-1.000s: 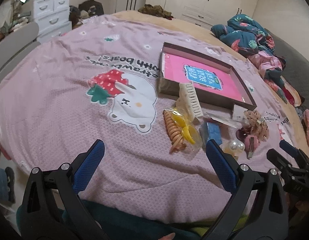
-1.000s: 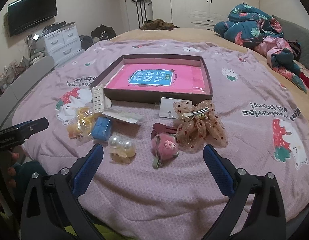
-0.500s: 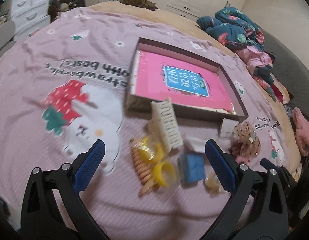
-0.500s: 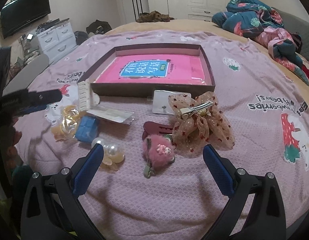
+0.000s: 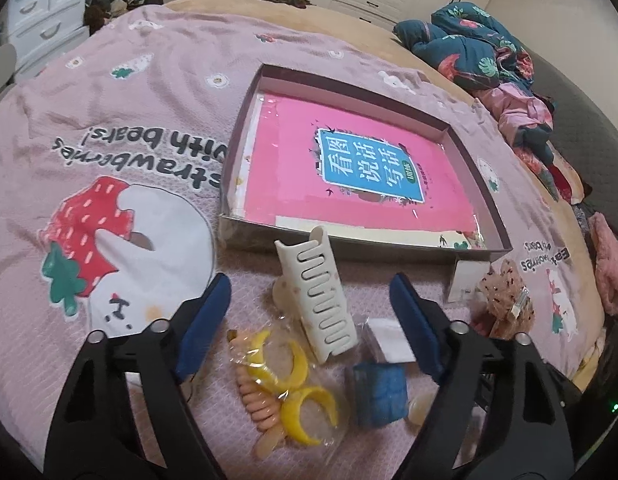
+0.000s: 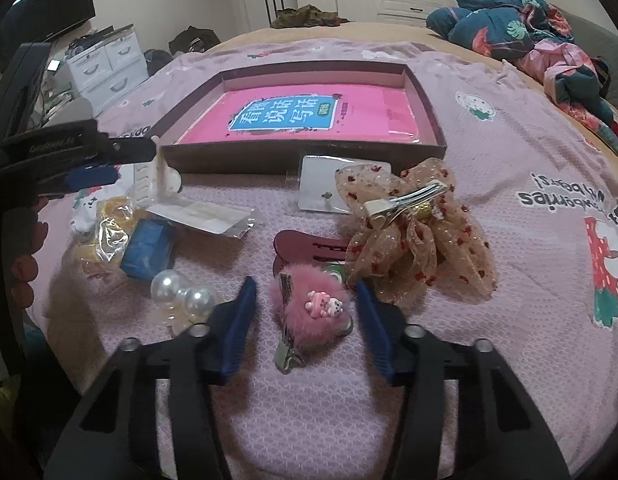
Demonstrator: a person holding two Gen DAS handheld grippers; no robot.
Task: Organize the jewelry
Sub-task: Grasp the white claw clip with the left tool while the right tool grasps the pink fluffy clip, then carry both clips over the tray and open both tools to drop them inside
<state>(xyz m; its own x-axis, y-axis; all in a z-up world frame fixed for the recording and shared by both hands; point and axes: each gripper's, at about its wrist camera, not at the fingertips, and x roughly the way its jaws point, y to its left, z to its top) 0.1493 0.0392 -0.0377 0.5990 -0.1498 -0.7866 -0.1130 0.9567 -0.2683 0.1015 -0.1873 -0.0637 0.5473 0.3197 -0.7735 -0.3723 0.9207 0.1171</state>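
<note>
The right gripper [image 6: 305, 312] has just been closing; its fingers stand narrow on either side of the fluffy pink clip [image 6: 311, 308], which lies on the bed [image 6: 529, 152], and a gap still shows on each side, so nothing is held. The left gripper [image 5: 309, 312] has also just been closing; its fingers are half wide, with the white claw clip [image 5: 319, 296] between them and untouched.

The risks, as I judge them: the pink clip is soft fur over a metal spine, so the right fingers could pinch fluff only and let it slip, or drag the dark red clip [image 6: 305, 246] just behind it. The mesh bow [image 6: 413, 236] lies just beside the right finger and could snag. On the left, the claw clip leans near the bagged yellow hair ties [image 5: 293, 384], and the crinkly bag may get caught along with it.

The box [image 5: 245, 132], the likely target, sits just beyond both piles. The pearls [image 6: 181, 292], blue packet [image 6: 147, 250] and earring card [image 6: 329, 184] crowd the space between the two grippers.
</note>
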